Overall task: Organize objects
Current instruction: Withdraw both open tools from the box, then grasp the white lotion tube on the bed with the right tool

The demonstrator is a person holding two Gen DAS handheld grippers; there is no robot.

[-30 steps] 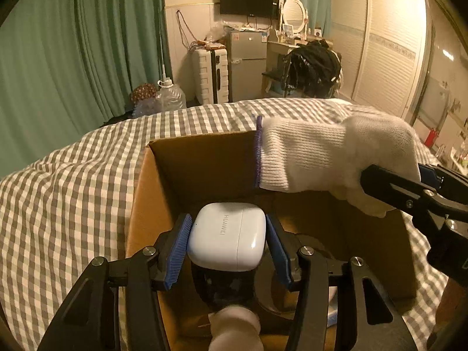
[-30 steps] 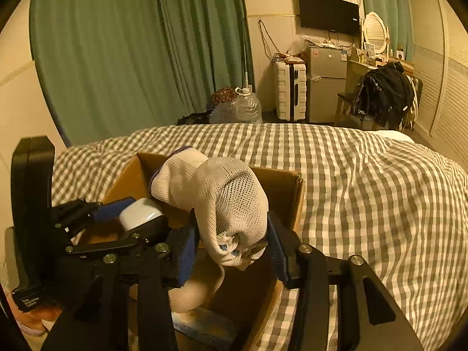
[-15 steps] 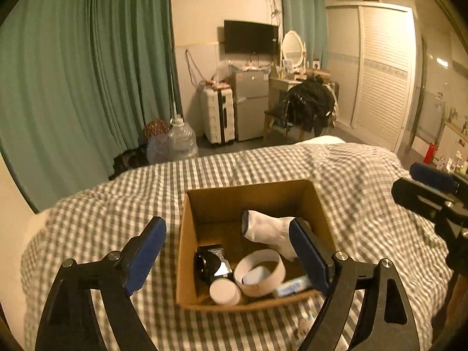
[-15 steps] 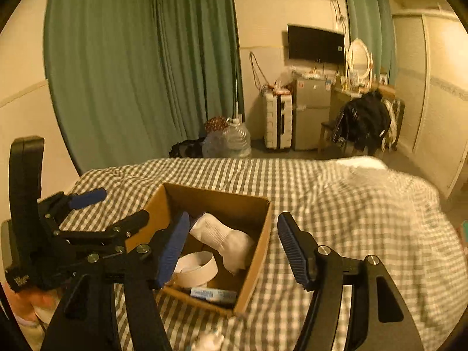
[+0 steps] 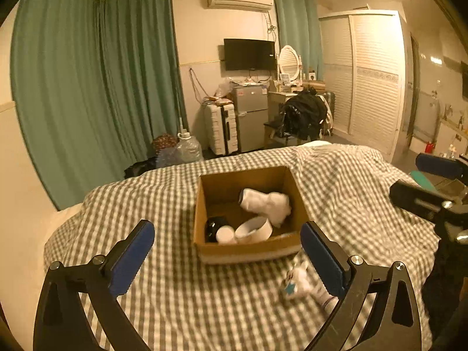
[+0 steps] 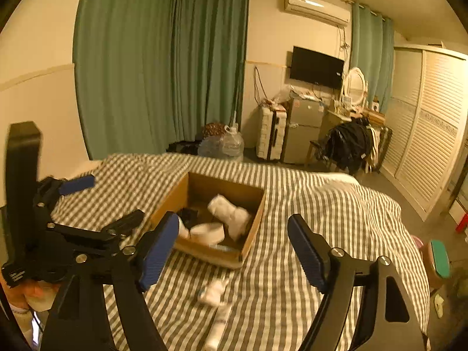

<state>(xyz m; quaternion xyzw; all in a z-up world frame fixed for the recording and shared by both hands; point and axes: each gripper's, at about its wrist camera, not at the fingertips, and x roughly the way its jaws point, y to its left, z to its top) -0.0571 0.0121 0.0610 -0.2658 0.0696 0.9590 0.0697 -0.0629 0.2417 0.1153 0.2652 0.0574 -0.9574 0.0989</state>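
Now both loads are in the cardboard box [image 5: 248,251], which sits mid-bed on the checked cover [image 5: 146,204]. A sec ago the left gripper [image 5: 228,259] was clamped on a white earbud case and the right gripper [image 6: 232,247] on the white sock [image 5: 266,203]; both now hang w/ jaws wide apart, pulled back and up from the box, nothing held. Sock lies at the box's far right, beside the tape roll [image 5: 254,229] and black item [image 5: 213,228]; case not clearly visible. Prob. next: the small white pieces [image 6: 213,291] on the cover just in front of the box.
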